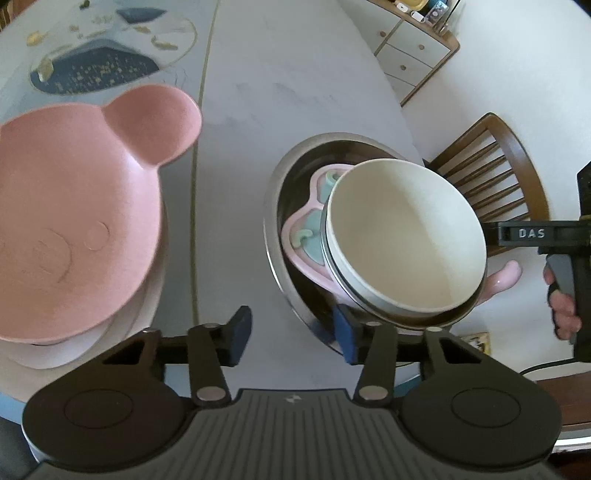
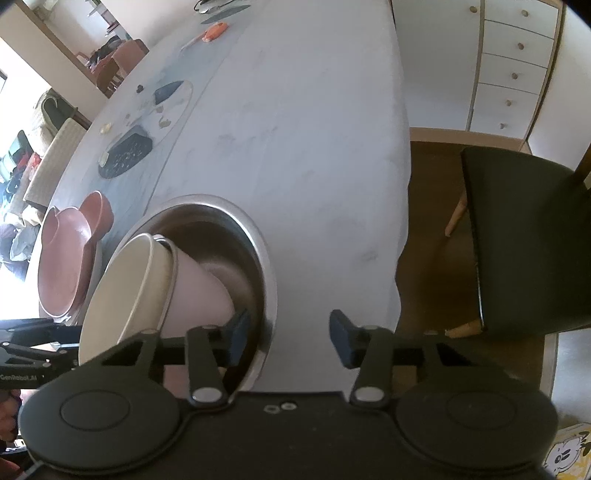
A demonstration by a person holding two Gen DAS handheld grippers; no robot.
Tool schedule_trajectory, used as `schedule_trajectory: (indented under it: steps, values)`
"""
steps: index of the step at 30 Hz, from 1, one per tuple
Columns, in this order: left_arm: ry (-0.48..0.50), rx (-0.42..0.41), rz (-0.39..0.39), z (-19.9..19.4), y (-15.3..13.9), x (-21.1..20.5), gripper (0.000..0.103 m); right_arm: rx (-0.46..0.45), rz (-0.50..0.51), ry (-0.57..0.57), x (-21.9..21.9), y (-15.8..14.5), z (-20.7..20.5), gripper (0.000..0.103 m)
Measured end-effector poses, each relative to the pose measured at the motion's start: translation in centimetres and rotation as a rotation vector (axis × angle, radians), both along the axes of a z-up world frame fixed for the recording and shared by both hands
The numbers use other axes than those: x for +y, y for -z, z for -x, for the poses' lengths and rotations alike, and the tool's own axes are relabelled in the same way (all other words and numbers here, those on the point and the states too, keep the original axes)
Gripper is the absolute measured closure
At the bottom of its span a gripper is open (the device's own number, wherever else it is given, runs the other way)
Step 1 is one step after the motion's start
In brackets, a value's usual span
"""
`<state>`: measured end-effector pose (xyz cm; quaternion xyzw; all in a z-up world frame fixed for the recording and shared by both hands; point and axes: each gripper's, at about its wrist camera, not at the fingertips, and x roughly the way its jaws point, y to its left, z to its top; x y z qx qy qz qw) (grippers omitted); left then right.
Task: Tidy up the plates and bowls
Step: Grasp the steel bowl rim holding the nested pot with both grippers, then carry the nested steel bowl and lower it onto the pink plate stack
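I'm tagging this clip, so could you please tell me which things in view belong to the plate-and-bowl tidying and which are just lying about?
Part of the job:
- cream bowl, tilted in the steel bowl
- steel bowl
- pink divided dish inside it
- pink bear plate on a white plate

Just lying about:
- patterned placemat
- orange item
- wooden chair
- drawer cabinet

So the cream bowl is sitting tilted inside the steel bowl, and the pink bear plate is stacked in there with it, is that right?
Not quite. The cream bowl does sit tilted inside the steel bowl, but the pink bear plate is not in there. The left wrist view shows it apart, over to the left on a white plate.
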<state>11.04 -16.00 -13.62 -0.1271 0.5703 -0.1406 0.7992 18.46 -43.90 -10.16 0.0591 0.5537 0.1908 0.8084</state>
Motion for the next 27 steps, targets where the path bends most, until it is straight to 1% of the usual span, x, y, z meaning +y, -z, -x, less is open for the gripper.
schedule_trajectory:
  steps: [3,4,7,10,12,15,18,23,27]
  values:
    - [0.003,0.014,0.014,-0.4,0.2,-0.3,0.069,0.002,0.005,-0.007,0.3,0.1,-0.2,0.064]
    - [0.006,0.016,0.011,-0.5,0.2,-0.4,0.069,0.001,0.009,-0.01,0.4,0.1,-0.2,0.064]
    - [0.003,0.023,0.007,-0.7,0.4,-0.7,0.071,-0.003,0.021,-0.016,0.8,0.2,-0.6,0.069]
    - [0.001,0.026,0.019,-0.8,0.5,-0.6,0.076,-0.004,0.023,-0.017,0.9,0.2,-0.8,0.075]
    - [-0.001,0.026,0.028,-1.1,0.5,-0.7,0.083,-0.004,0.021,-0.018,1.0,0.3,-0.8,0.079]
    - [-0.01,0.024,0.023,-1.1,0.7,-0.5,0.084,-0.002,0.018,-0.024,1.2,0.3,-0.9,0.084]
    - [-0.026,0.023,0.03,-1.2,0.7,-0.3,0.086,-0.004,0.022,-0.032,1.7,0.2,-0.8,0.092]
    - [-0.025,0.014,0.005,-1.0,0.4,-0.6,0.087,-0.007,0.049,-0.022,2.3,-0.1,-0.4,0.092]
    - [-0.044,0.018,-0.011,-0.9,0.2,-0.4,0.087,0.004,0.046,-0.004,2.7,-0.5,-0.1,0.093]
